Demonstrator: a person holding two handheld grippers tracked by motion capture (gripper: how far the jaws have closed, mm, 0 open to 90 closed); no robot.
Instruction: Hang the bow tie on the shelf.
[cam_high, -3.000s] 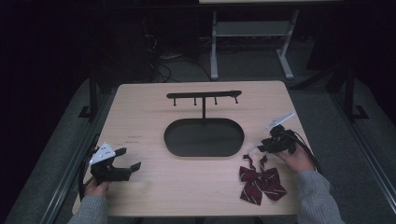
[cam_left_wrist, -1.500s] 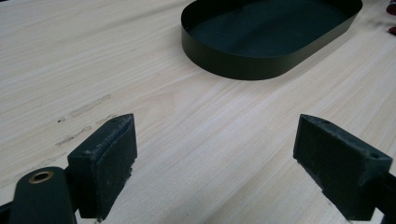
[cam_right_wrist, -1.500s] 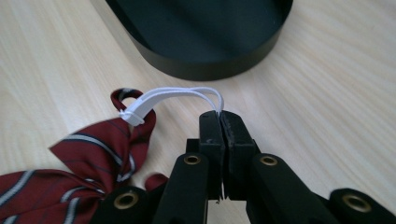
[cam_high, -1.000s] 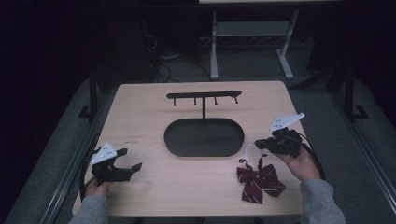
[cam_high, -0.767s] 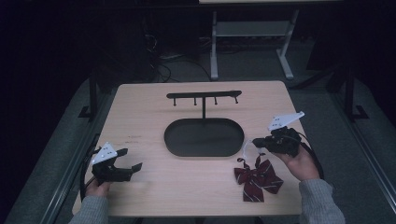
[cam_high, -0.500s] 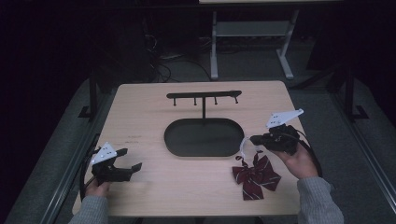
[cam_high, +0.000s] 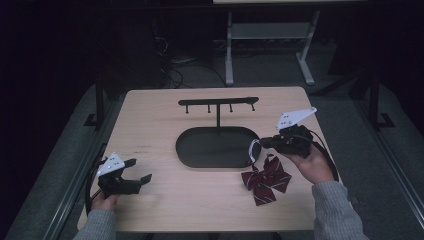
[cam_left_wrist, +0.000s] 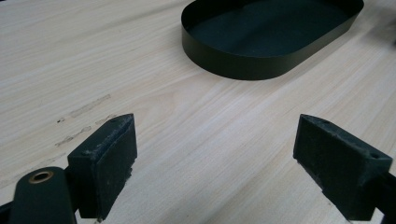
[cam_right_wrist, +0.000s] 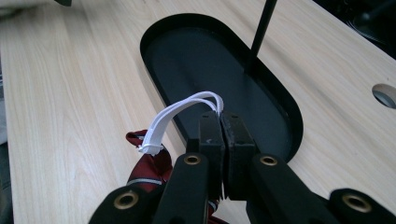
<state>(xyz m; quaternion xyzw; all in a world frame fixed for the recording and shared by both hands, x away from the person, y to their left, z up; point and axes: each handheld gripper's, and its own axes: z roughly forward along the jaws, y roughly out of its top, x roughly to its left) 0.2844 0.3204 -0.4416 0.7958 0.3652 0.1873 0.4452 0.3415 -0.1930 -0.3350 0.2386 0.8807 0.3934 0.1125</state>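
Note:
A dark red striped bow tie (cam_high: 266, 179) hangs by its white elastic loop (cam_high: 253, 150) just right of the black oval tray (cam_high: 216, 147), its lower end near the table. My right gripper (cam_high: 265, 143) is shut on that loop. In the right gripper view the white elastic loop (cam_right_wrist: 184, 114) arches out from between the closed jaws, with the bow tie (cam_right_wrist: 148, 165) below left and the oval tray (cam_right_wrist: 219, 70) beyond. A black rack with pegs (cam_high: 219, 102) rises on a thin post from the tray. My left gripper (cam_high: 139, 170) rests open at the table's front left corner, pads (cam_left_wrist: 109, 158) wide apart over bare wood.
The light wooden table (cam_high: 150, 125) has free room to the left and in front of the tray. Its front edge is close to both hands. A round hole in the table (cam_right_wrist: 385, 94) lies right of the tray in the right gripper view. Dark floor and a white desk frame (cam_high: 267, 35) lie behind.
My right gripper has risen and moved left toward the tray, lifting the bow tie by its white loop so the tie stands up off the table. The left gripper stayed still.

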